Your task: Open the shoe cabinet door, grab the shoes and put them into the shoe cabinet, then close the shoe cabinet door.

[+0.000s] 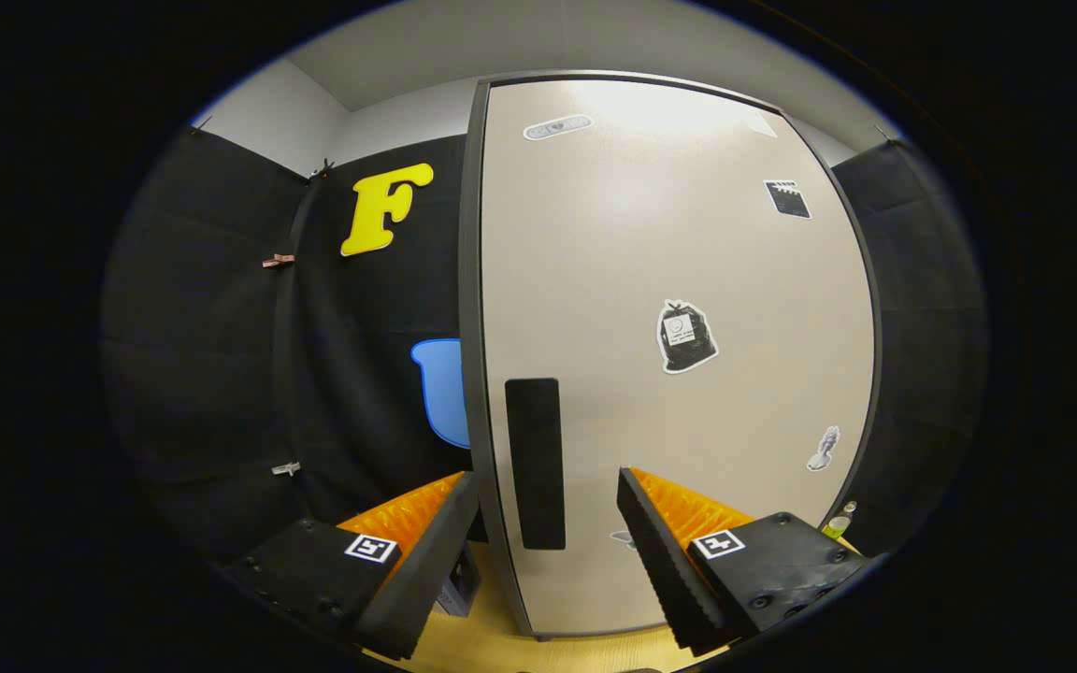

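The shoe cabinet door (669, 280) is a tall beige panel with a dark frame and several stickers, and it looks shut. A black rectangular handle (535, 463) sits near its left edge, low down. My gripper (548, 500) is open, with the handle and the door's left edge between the two fingers. The left finger (426, 551) lies outside the door's left edge and the right finger (660, 551) is in front of the door face. Neither finger presses on the handle.
The cabinet stands on a light wooden surface (501, 645). Black booth cloth hangs to the left and right of the cabinet. A small yellow-green bottle (839, 522) stands by the cabinet's lower right corner. A dark box-like object (460, 584) sits low beside the left finger.
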Available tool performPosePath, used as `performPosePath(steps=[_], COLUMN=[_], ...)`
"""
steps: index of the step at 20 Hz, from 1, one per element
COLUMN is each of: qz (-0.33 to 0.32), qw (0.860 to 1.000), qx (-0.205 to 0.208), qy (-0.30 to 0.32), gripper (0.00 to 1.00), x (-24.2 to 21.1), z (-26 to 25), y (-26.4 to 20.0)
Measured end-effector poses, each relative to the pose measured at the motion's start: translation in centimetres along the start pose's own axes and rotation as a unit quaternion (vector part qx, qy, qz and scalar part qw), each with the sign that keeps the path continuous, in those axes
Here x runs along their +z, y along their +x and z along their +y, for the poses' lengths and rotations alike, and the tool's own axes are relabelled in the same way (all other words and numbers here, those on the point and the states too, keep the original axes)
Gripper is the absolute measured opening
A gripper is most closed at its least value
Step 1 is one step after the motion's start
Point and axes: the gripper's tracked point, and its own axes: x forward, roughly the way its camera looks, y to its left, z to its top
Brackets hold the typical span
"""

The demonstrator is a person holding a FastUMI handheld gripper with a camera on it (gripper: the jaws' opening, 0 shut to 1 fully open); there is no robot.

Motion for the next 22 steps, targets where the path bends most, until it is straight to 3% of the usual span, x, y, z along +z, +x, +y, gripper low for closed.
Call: performPosePath(steps=[6, 7, 10, 13, 16, 17, 22], qz=[0.01, 0.01, 0.012, 0.006, 0.013, 0.016, 0.021], qw=[1.0, 0.999, 0.999, 0.999, 0.999, 0.999, 1.0], qx=[-0.028, -0.032, -0.039, -0.035, -0.032, -0.03, -0.011], qy=[-0.006, -0.005, -0.006, -0.018, -0.012, -0.015, -0.011], gripper=[0.94, 0.85, 0.74, 0.39, 0.33, 0.25, 0.25], x=[-0.8, -0.8, -1.0, -1.0, -1.2, -1.2, -1.0], z=[-0.7, -0.8, -0.8, 0.1, 0.0, 0.0, 0.1], y=[3.1, 3.3, 3.6, 3.5, 3.7, 3.6, 1.7])
